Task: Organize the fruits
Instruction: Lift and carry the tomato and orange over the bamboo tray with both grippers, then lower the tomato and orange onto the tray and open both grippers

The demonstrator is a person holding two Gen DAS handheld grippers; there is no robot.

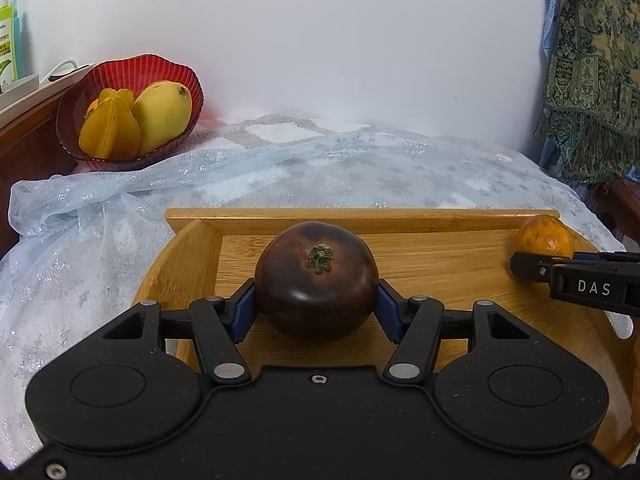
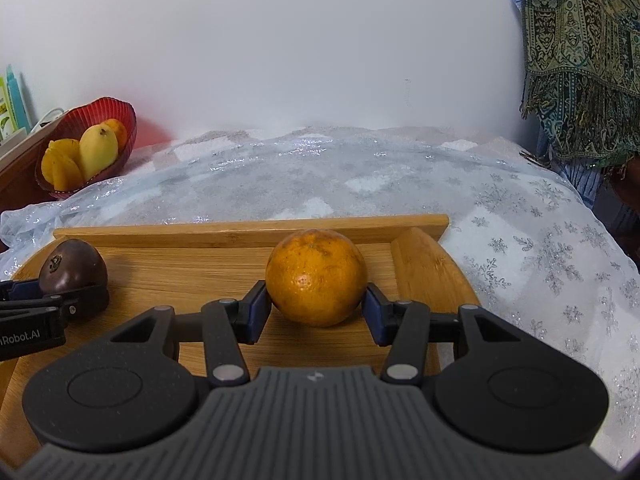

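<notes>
A dark brown round fruit [image 1: 316, 280] with a green calyx rests on the floor of a wooden tray [image 1: 440, 256], near its left end. My left gripper [image 1: 316, 300] is shut on it, a blue pad pressed to each side. Toward the tray's right end sits an orange [image 2: 316, 280], and my right gripper [image 2: 316, 304] is shut on it in the same way. Each wrist view catches the other pair at its edge: the orange [image 1: 544, 236] in the left wrist view and the dark fruit [image 2: 74, 266] in the right wrist view. At the back left a red bowl [image 1: 168, 70] holds a mango [image 1: 164, 114] and a starfruit [image 1: 110, 128].
The tray lies on a pale blue glittery cloth [image 1: 360, 168] with snowflakes over a soft surface. The bowl stands beside dark wooden furniture [image 1: 24, 148] bearing bottles [image 1: 8, 40]. A fringed patterned shawl [image 1: 592, 60] hangs at the right. A white wall stands behind.
</notes>
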